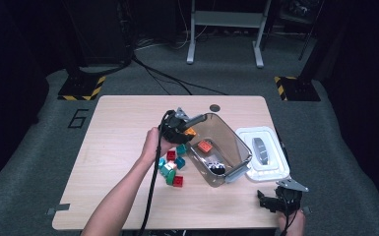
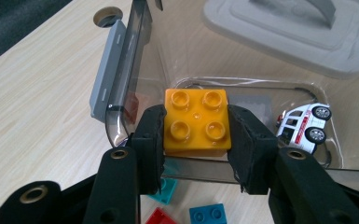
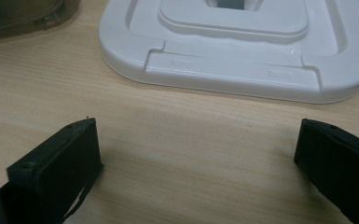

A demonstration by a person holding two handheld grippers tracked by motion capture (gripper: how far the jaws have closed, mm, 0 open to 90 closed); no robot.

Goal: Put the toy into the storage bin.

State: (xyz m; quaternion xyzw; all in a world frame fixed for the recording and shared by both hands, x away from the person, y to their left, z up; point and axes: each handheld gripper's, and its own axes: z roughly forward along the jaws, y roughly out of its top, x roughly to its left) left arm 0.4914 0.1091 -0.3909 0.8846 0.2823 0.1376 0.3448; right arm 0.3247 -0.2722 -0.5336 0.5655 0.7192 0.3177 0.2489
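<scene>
Step in hand: you are carrying one brick from the loose pile into the bin; I judge this the transfer, with the drop not yet made.
Left gripper (image 2: 196,140): its jaws are clamped on the two flanks of the yellow four-stud plastic brick (image 2: 196,122), studs facing the camera, pads pressed flat against it.
Where the brick is: held above the near rim of the clear smoky plastic bin (image 1: 236,142), just over its edge, not yet inside; in the high view it shows as a yellow spot (image 1: 190,131) at the bin's left wall.
Bin contents: an orange brick (image 1: 205,145) and a small white toy car (image 2: 303,127) already lie on the bottom.
Left to do: red, teal and blue bricks (image 1: 173,167) sit in a cluster on the wooden table (image 1: 123,128) just left of the bin.
Right gripper (image 3: 196,163): jaws stand wide apart with nothing between them, resting low over the table near the white plastic lid (image 3: 242,51).
Next move: you need to carry the brick further past the rim, over bare floor clear of the car, then spread the jaws to let it fall.
Watch for: releasing too early could bounce the brick off the rim back onto the table.
</scene>
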